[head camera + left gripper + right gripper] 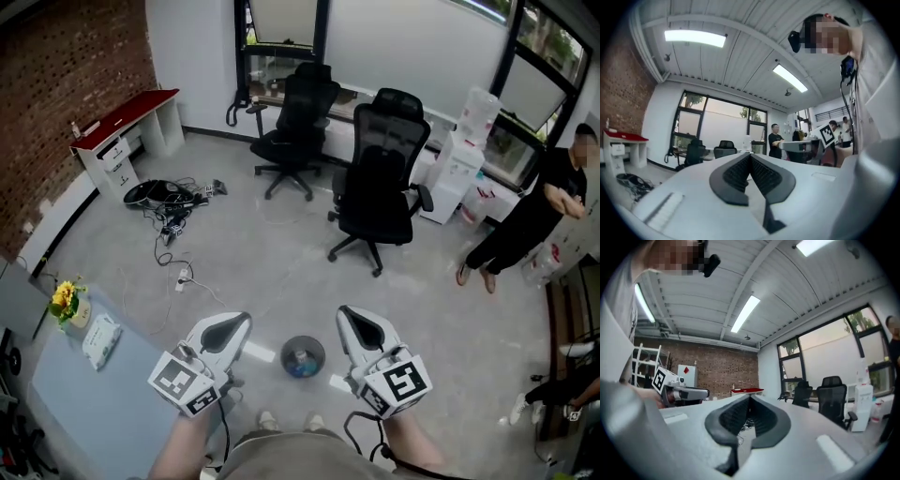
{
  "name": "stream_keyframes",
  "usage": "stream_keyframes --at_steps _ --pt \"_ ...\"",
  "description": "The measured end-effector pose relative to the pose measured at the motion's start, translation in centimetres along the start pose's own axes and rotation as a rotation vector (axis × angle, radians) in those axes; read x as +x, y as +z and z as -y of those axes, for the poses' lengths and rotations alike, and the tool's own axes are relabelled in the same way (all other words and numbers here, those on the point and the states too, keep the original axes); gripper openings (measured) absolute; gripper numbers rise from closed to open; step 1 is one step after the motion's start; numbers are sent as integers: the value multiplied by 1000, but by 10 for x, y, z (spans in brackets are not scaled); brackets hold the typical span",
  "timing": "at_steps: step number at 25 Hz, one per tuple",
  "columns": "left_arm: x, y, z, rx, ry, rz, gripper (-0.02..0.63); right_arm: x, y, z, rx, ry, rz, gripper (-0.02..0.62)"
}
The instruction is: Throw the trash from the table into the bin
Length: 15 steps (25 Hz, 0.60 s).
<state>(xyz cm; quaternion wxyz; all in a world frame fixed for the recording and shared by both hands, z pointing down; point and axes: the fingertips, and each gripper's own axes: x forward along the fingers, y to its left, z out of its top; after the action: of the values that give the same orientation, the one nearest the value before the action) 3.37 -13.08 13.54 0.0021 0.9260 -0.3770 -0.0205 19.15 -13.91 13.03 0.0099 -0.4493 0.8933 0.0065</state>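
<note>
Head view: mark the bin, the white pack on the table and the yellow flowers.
bin (pixel 303 339), head view, on its far rim.
white pack (pixel 101 339), head view, middle of its top face.
yellow flowers (pixel 64 299), head view, on the blooms.

Left gripper (pixel 230 328) and right gripper (pixel 358 326) held level, side by side before the body, both pairs of jaws closed together, nothing between them, forearms bare.

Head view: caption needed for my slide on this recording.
Left gripper and right gripper, both shut and empty, held above the floor either side of the bin; blue table at left.
</note>
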Motion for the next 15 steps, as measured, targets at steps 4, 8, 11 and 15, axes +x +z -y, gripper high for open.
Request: stream_keyframes --at_steps 4,8,11,15 --pt "-13 8 -6 56 35 14 -2 6 4 -11 -70 4 -7 3" --pt "-24 11 -11 46 21 16 -2 13 0 -24 -53 25 -37 3" --pt "-32 9 -23 29 18 16 -2 23 -7 -30 -53 21 -64 3" --pt "-42 -1 -38 1 11 5 -2 38 -6 -44 -79 23 -58 3"
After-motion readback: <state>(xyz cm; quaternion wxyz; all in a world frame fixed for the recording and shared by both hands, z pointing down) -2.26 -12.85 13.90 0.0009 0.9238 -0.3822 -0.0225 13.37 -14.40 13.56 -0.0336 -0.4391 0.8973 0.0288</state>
